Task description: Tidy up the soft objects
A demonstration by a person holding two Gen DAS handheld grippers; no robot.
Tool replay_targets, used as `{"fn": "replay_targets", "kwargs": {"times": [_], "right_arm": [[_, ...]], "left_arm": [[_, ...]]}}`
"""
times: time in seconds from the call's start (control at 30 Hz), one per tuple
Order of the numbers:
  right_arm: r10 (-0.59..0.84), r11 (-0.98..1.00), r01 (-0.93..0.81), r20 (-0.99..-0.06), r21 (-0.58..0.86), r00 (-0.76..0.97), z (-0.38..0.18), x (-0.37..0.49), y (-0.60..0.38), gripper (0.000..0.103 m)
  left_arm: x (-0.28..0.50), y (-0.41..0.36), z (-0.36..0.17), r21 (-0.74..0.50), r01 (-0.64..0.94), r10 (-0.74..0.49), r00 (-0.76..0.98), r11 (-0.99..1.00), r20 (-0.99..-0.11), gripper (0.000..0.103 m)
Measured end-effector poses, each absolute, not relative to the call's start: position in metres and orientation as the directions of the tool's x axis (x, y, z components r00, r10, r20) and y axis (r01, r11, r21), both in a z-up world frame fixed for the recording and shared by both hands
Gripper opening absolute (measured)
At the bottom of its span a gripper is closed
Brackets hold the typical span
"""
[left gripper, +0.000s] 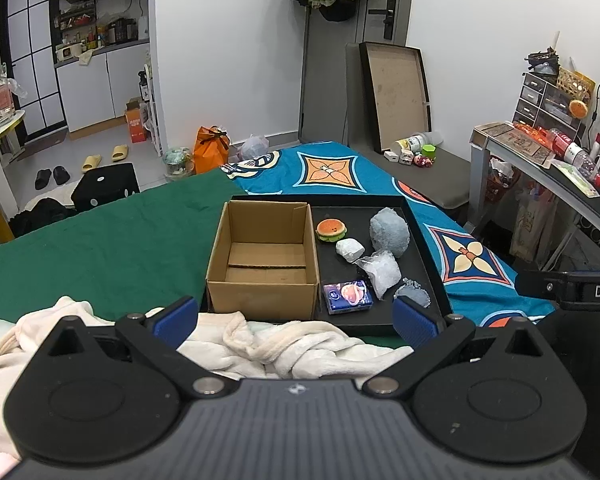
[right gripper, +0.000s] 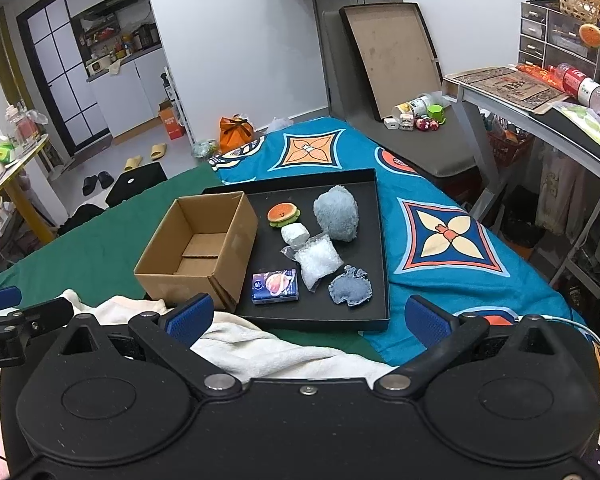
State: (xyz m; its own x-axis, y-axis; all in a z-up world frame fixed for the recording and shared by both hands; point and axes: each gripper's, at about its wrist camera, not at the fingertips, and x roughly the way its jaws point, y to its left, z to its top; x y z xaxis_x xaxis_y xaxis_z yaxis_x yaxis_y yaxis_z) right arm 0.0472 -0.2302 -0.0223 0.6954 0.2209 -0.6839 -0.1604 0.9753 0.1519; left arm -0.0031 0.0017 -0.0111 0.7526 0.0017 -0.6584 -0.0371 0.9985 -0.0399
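Observation:
A black tray (left gripper: 420, 240) (right gripper: 380, 240) lies on the bed. In it stand an empty cardboard box (left gripper: 260, 264) (right gripper: 200, 248), a burger plush (left gripper: 331, 230) (right gripper: 283, 214), a blue fluffy plush (left gripper: 390, 232) (right gripper: 336, 212), a white lump (left gripper: 350, 249) (right gripper: 295, 234), a clear plastic bag (left gripper: 380, 272) (right gripper: 318, 264), a tissue pack (left gripper: 347, 296) (right gripper: 275, 286) and a small grey-blue cloth (left gripper: 412, 293) (right gripper: 350, 289). My left gripper (left gripper: 296, 318) and right gripper (right gripper: 310, 314) are both open and empty, held short of the tray's near edge.
A crumpled cream blanket (left gripper: 284, 344) (right gripper: 260, 344) lies under both grippers. The bed has a green sheet (left gripper: 100, 248) and a blue patterned cover (right gripper: 440, 240). A desk (right gripper: 540, 120) stands at the right, a black stool (left gripper: 104, 186) at the left.

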Motion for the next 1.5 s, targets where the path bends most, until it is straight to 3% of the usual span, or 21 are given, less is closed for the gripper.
{"fn": "replay_targets", "kwargs": {"times": [0.67, 1.5], "right_arm": [[0.229, 0.973, -0.146, -0.732, 0.177, 0.641, -0.054, 0.098, -0.229, 0.103], [0.271, 0.958, -0.056, -0.819, 0.283, 0.505, -0.137, 0.185, -0.236, 0.103]], "left_arm": [[0.043, 0.016, -0.03, -0.031, -0.075, 0.031, 0.704, 0.997, -0.71, 0.102], [0.122, 0.049, -0.082, -0.007, -0.151, 0.093, 0.643, 0.989, -0.76, 0.102]]}}
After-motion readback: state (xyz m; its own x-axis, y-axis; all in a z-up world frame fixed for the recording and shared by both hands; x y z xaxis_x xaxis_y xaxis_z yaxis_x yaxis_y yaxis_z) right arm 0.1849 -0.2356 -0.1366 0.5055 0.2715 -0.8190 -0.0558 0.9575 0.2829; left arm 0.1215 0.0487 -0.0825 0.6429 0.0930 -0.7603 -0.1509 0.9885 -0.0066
